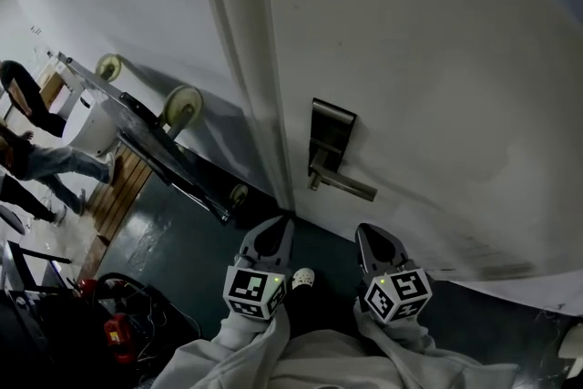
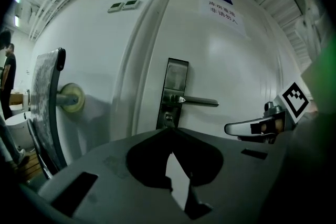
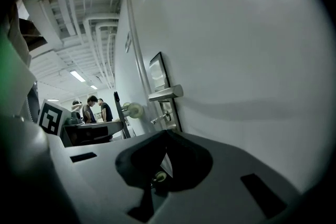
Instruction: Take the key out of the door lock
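The white door (image 1: 410, 41) carries a dark metal lock plate (image 1: 330, 134) with a lever handle (image 1: 346, 186). In the left gripper view the key (image 2: 168, 119) sits in the lock just under the lever handle (image 2: 197, 102). In the right gripper view the key (image 3: 160, 117) sticks out sideways from the plate. My left gripper (image 1: 272, 230) hangs low in front of the door, shut and empty, its tips (image 2: 169, 131) pointing at the key from a short distance. My right gripper (image 1: 372, 239) is beside it, jaws together, holding nothing.
A metal cart (image 1: 168, 150) with pale wheels (image 1: 182, 107) stands left of the door frame. People (image 1: 36, 155) stand farther left. Cables and a red tool (image 1: 118, 332) lie on the dark floor. A paper sign (image 2: 223, 11) is stuck high on the door.
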Available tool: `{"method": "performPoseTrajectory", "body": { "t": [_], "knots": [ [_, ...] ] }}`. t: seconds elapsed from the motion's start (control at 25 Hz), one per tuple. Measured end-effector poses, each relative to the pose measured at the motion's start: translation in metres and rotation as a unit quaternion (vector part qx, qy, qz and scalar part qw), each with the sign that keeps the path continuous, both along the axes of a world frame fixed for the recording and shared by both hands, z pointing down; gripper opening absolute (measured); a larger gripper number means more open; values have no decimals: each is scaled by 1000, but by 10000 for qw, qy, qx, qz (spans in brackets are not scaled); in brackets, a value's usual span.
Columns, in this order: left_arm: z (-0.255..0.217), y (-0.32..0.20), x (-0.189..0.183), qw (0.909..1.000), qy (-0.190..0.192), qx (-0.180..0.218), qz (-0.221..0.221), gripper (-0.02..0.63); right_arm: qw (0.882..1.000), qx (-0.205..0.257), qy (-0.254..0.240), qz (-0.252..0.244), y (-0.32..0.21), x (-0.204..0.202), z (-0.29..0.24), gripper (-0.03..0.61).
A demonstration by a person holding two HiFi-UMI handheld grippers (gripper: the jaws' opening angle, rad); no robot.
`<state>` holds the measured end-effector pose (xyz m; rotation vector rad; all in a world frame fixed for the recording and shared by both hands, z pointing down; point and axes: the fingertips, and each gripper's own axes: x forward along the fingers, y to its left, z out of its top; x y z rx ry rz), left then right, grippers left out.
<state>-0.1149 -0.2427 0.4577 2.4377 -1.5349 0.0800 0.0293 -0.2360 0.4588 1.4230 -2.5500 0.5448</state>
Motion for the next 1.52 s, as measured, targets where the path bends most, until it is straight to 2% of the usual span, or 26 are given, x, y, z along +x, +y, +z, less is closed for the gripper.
{"method": "performPoseTrajectory", "body": {
  "t": [0.2,0.6,0.76,0.88,1.0,1.08,1.12,1.28,1.36,1.4,1.48,1.52],
  "knots": [
    [2,-20,2,9996,46,6,287,11,9997,18,9,254,-12,0,2,52],
    [3,-39,17,9958,383,94,821,11,9980,52,79,622,-17,5,6,52],
    [7,-43,16,9924,985,-124,723,12,9979,37,118,643,-16,9,6,52],
    [8,-47,13,9852,1550,-380,618,12,9979,22,129,631,-17,12,5,52],
    [9,-47,15,9778,1931,-539,610,12,9979,9,146,626,-18,14,6,52],
    [12,-48,15,9692,2294,-677,588,12,9981,9,167,595,-18,13,7,52],
    [14,-49,16,9615,2569,-788,582,12,9981,2,175,584,-17,13,7,52],
    [19,-50,22,9182,3710,-1262,576,14,9978,12,206,627,-16,17,7,52],
    [19,-52,25,9056,3986,-1327,585,25,9975,39,233,663,-17,18,6,52],
    [19,-53,27,9002,4095,-1353,603,50,9974,40,241,673,-17,18,6,52],
    [21,-55,30,8875,4318,-1476,641,140,9973,27,253,691,-15,18,6,52],
    [23,-55,32,8803,4438,-1552,639,153,9972,20,261,700,-15,18,7,52]
  ]
}}
